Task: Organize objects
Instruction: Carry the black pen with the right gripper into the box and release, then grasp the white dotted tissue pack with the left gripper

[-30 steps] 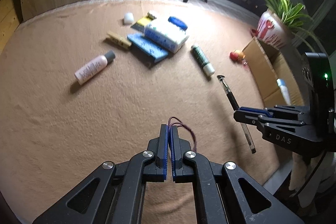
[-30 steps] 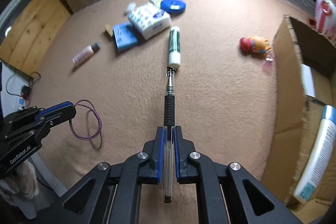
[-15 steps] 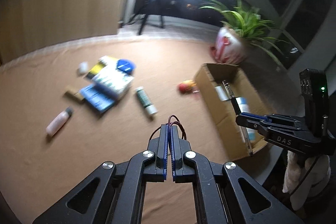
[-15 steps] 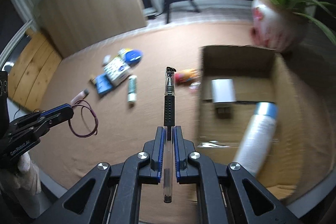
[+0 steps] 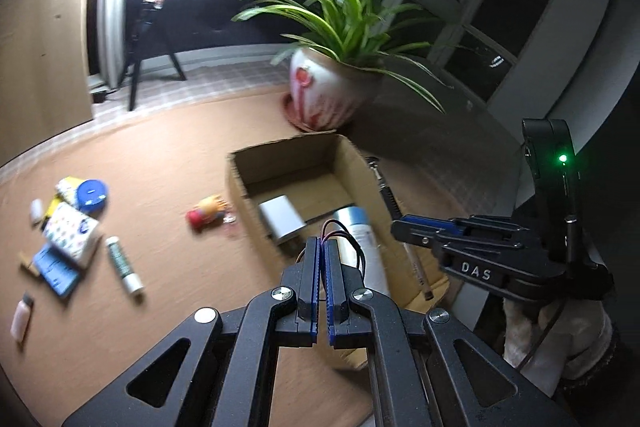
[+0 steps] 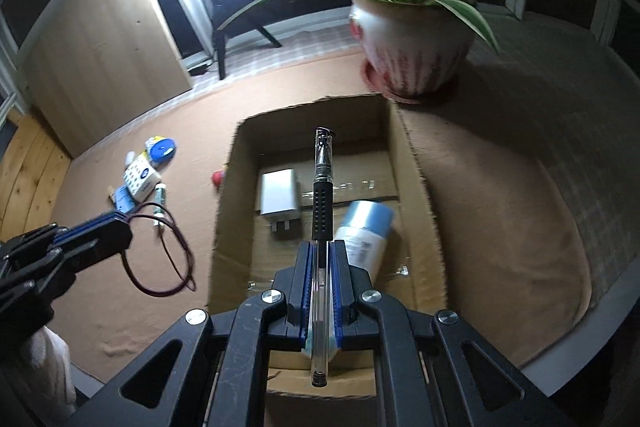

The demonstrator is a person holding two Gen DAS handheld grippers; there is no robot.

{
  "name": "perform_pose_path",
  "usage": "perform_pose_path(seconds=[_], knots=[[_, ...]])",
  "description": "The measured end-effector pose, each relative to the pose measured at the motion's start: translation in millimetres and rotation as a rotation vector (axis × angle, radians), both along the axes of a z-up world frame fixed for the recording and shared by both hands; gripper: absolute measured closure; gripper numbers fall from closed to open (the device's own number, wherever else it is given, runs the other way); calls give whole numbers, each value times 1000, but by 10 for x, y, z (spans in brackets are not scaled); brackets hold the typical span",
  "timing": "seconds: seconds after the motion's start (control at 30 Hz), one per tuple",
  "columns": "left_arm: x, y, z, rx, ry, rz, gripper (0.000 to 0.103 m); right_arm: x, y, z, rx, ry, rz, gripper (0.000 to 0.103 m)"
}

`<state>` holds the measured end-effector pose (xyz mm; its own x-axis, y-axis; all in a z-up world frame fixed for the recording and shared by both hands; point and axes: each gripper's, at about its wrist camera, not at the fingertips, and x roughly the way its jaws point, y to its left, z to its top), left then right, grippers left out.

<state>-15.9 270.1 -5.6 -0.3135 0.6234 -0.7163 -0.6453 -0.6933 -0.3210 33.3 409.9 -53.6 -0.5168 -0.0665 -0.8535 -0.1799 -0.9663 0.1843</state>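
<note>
Right tongs (image 6: pixel 320 267) clamp a pen (image 6: pixel 322 195) above the box (image 6: pixel 416 187). Only their view shows the whole hair tie (image 6: pixel 160 255) pinched beyond the left tongs (image 6: pixel 124 235).

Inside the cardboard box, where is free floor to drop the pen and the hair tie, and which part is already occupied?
In the cardboard box, the far strip behind the white charger and the near floor in front of it look bare. The middle is crowded: the charger lies beside the blue-capped bottle. The pen in the right gripper already hangs over that middle.
</note>
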Motion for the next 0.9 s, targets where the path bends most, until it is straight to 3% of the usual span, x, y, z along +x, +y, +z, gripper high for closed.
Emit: perform_pose_path(seconds=[0.17,0.4,0.43,0.5,0.53,0.9], knots=[[-12,270,-177,-33,-26,-18,101,-42,78,-101,-23,-15,-2,95],[-46,283,-352,-70,-48,-8,101,-83,79,-164,-29,-29,-2,91],[-64,273,-376,-75,-63,-4,98,-92,81,-169,-31,-37,-9,86],[-91,226,-409,-84,-85,4,70,-93,79,-159,-33,-30,-19,63],[-90,200,-412,-82,-80,12,67,-88,68,-143,-31,-20,-22,61],[-341,-333,-512,-100,-128,119,67,-107,-149,-102,-94,-7,-4,60]])
